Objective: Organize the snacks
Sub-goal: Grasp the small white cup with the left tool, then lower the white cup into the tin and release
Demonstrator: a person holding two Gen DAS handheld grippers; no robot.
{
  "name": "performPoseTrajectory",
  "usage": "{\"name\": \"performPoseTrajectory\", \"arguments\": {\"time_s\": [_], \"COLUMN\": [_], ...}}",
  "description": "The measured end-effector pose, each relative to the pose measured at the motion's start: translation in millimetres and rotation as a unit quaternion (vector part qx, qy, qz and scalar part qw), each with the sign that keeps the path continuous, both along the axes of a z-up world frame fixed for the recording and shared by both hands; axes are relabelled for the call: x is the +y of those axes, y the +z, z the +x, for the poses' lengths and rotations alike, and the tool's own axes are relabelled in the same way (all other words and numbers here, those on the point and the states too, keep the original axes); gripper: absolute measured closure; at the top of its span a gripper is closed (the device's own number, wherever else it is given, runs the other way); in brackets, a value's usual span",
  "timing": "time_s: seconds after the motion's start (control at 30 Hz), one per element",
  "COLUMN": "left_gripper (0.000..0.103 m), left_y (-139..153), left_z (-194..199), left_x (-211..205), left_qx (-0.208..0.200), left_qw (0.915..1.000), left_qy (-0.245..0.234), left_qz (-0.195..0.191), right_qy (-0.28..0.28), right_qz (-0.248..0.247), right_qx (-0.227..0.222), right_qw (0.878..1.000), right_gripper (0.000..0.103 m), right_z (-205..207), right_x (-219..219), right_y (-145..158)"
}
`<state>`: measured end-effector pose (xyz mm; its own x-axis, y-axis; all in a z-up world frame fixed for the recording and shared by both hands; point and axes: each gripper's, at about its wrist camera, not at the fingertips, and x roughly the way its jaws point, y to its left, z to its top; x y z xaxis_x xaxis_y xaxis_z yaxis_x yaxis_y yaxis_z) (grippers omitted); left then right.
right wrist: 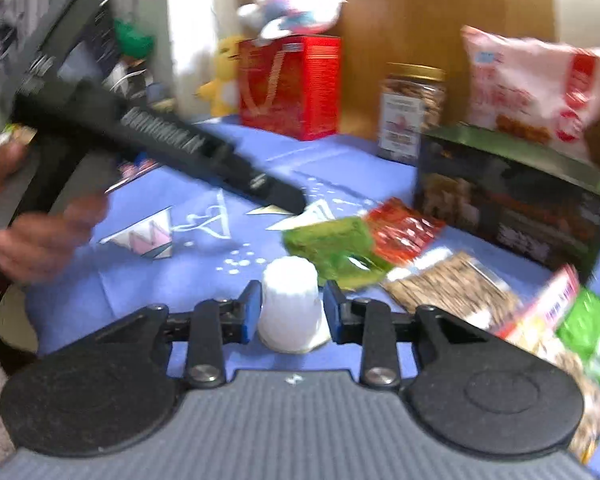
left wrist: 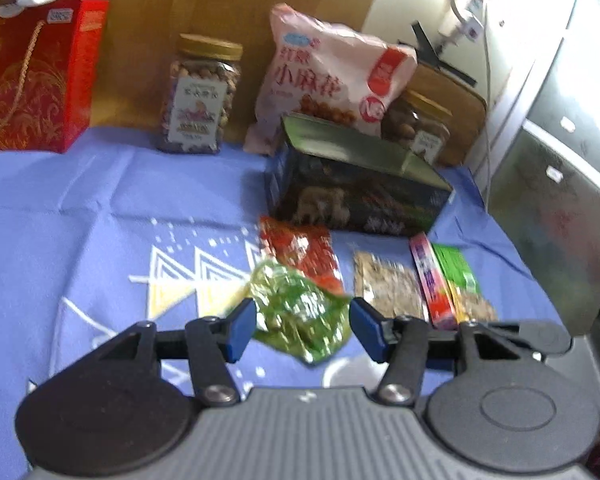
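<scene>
On the blue tablecloth [left wrist: 80, 220] lies a crinkled green snack packet [left wrist: 300, 312]. It sits between the blue pads of my left gripper [left wrist: 303, 330], which stands open around it with a small gap on each side. Behind it lie a red packet [left wrist: 300, 252], a speckled seed packet [left wrist: 388, 288], a pink stick packet [left wrist: 432, 280] and a smaller green packet [left wrist: 460, 276]. My right gripper [right wrist: 292, 314] is shut on a small white ribbed cup [right wrist: 290, 300], pads against both of its sides. The green packet [right wrist: 328, 244] and red packet [right wrist: 404, 232] lie just beyond it.
A dark tin box [left wrist: 360, 192] stands behind the packets, with a pink snack bag [left wrist: 328, 80] and two gold-lidded jars [left wrist: 200, 96] against the wooden back. A red gift box [left wrist: 32, 80] is far left. A hand [right wrist: 40, 240] holds the other gripper's black body [right wrist: 160, 144].
</scene>
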<state>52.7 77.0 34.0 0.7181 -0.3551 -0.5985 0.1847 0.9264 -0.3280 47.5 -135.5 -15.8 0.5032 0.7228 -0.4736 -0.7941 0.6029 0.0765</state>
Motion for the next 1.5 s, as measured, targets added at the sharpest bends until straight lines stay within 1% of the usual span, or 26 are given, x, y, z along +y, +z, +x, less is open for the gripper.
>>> {"name": "performPoseTrajectory", "arguments": {"time_s": [0.07,0.13,0.17,0.27,0.3,0.33,0.4,0.47,0.53,0.57,0.6,0.63,0.67,0.7,0.73,0.77,0.87,0.97,1.1,1.23,1.3,1.4,1.5], "left_gripper": [0.051,0.051,0.051,0.046,0.045,0.044,0.043,0.042,0.042,0.046,0.052,0.059,0.069,0.069,0.069,0.070,0.070,0.070,0.070,0.070,0.070,0.070,0.070], "left_y": [-4.2,-6.4,-5.6,-2.8,-0.1,1.7,6.6,8.8,7.0,4.9,1.4,-2.3,-6.3,-8.8,-9.4,-9.6,-7.0,6.2,35.8,60.2,65.8,64.7,53.8], "left_z": [0.1,-0.5,-1.9,-6.5,-9.1,-12.0,-16.9,-19.1,-19.3,-18.1,-17.1,-14.4,-11.8,-11.6,-12.4,-12.5,-9.6,-2.8,24.0,68.0,93.9,134.3,169.0], "left_x": [-3.6,-6.4,-7.3,-8.2,-9.4,-11.0,-17.1,-24.9,-36.5,-42.8,-49.0,-54.2,-59.0,-60.9,-62.1,-63.5,-64.6,-64.7,-73.3,-99.5,-116.2,-134.9,-145.2], "left_qx": [0.010,0.017,0.017,0.019,0.017,0.012,-0.001,-0.008,-0.013,-0.013,-0.010,-0.005,0.002,0.000,-0.007,-0.009,-0.013,-0.032,-0.070,-0.111,-0.121,-0.115,-0.092], "left_qw": [0.9999,0.9997,0.9995,0.9986,0.9983,0.9981,0.9979,0.9975,0.9972,0.9970,0.9966,0.9959,0.9949,0.9942,0.9936,0.9930,0.9926,0.9928,0.9915,0.9878,0.9865,0.9874,0.9905], "left_qy": [-0.007,-0.017,-0.021,-0.038,-0.043,-0.048,-0.058,-0.068,-0.074,-0.073,-0.072,-0.071,-0.073,-0.072,-0.072,-0.075,-0.073,-0.074,-0.081,-0.091,-0.097,-0.103,-0.101], "left_qz": [-0.002,-0.009,-0.015,-0.031,-0.035,-0.035,-0.029,-0.019,0.006,0.022,0.039,0.055,0.070,0.080,0.087,0.092,0.096,0.089,0.074,0.060,0.052,0.034,0.010], "right_qy": [-0.015,-0.023,-0.027,-0.030,-0.030,-0.031,-0.032,-0.034,-0.037,-0.037,-0.037,-0.037,-0.038,-0.038,-0.038,-0.039,-0.042,-0.056,-0.091,-0.147,-0.173,-0.202,-0.219], "right_qz": [0.006,-0.005,-0.013,-0.026,-0.028,-0.027,-0.029,-0.028,-0.026,-0.026,-0.027,-0.029,-0.031,-0.033,-0.035,-0.036,-0.034,-0.020,0.003,-0.010,-0.022,-0.037,-0.052], "right_qx": [0.006,0.004,0.003,0.008,0.011,0.010,0.005,0.003,0.003,0.001,-0.001,-0.006,-0.011,-0.016,-0.021,-0.024,-0.031,-0.050,-0.098,-0.168,-0.192,-0.194,-0.185], "right_qw": [1.000,1.000,1.000,0.999,0.999,0.999,0.999,0.999,0.999,0.999,0.999,0.999,0.999,0.999,0.998,0.998,0.998,0.997,0.991,0.975,0.966,0.959,0.957], "right_gripper": [0.065,0.064,0.064,0.063,0.060,0.060,0.059,0.055,0.054,0.054,0.054,0.054,0.055,0.055,0.065,0.068,0.069,0.069,0.069,0.072,0.072,0.072,0.071], "right_z": [-2.3,-7.1,-10.3,-14.4,-14.2,-15.4,-16.8,-15.6,-13.3,-12.2,-12.0,-12.0,-12.8,-13.5,-14.4,-15.2,-15.0,-12.5,1.7,30.8,51.0,86.1,116.8], "right_x": [-6.3,-10.4,-10.8,-10.7,-10.1,-10.1,-8.5,-7.7,-6.3,-4.7,-3.1,-0.7,1.2,1.8,3.4,4.1,5.5,3.4,-4.8,-13.4,-18.7,-29.9,-39.1], "right_y": [-1.0,-3.3,-4.9,-10.3,-12.6,-14.7,-14.9,-13.7,-13.7,-13.8,-13.8,-14.1,-14.1,-14.3,-14.7,-15.2,-14.1,-6.9,14.1,35.7,41.9,45.4,41.9]}}
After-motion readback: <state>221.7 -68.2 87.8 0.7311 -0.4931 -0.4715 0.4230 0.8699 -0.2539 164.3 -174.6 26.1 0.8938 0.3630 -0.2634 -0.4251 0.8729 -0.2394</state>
